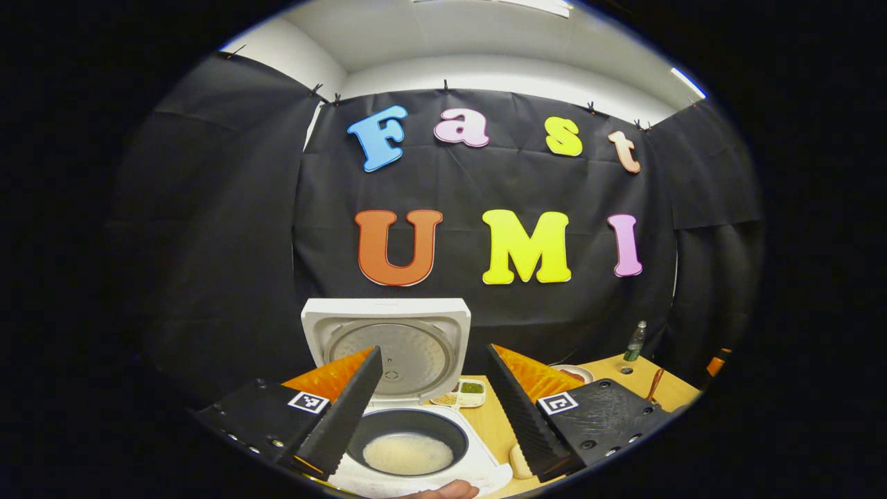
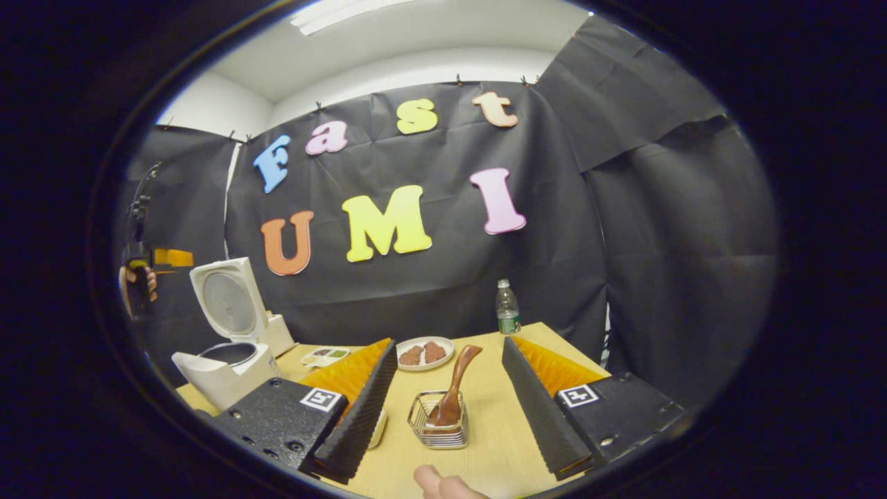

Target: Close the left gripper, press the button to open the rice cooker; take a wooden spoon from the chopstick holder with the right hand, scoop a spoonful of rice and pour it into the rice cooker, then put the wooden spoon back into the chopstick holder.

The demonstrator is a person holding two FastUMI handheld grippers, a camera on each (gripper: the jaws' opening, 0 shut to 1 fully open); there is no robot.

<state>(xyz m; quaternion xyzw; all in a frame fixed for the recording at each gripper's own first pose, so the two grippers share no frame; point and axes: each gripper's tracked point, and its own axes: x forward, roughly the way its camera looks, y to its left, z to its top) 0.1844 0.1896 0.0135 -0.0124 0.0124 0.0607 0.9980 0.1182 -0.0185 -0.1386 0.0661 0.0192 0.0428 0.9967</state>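
Left tool (image 1: 433, 409) is wide open, empty, above the open cooker (image 1: 409, 443) holding rice (image 1: 407, 454). Right tool (image 2: 450, 409) is wide open, empty, flanking the spoon (image 2: 454, 395) standing in the holder (image 2: 438, 433) mid-counter (image 2: 485, 443), clear of edges.

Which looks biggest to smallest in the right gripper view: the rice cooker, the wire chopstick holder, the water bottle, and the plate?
1. rice cooker
2. chopstick holder, though nearness to the camera enlarges it
3. plate and water bottle: they look alike in size, so no ranking
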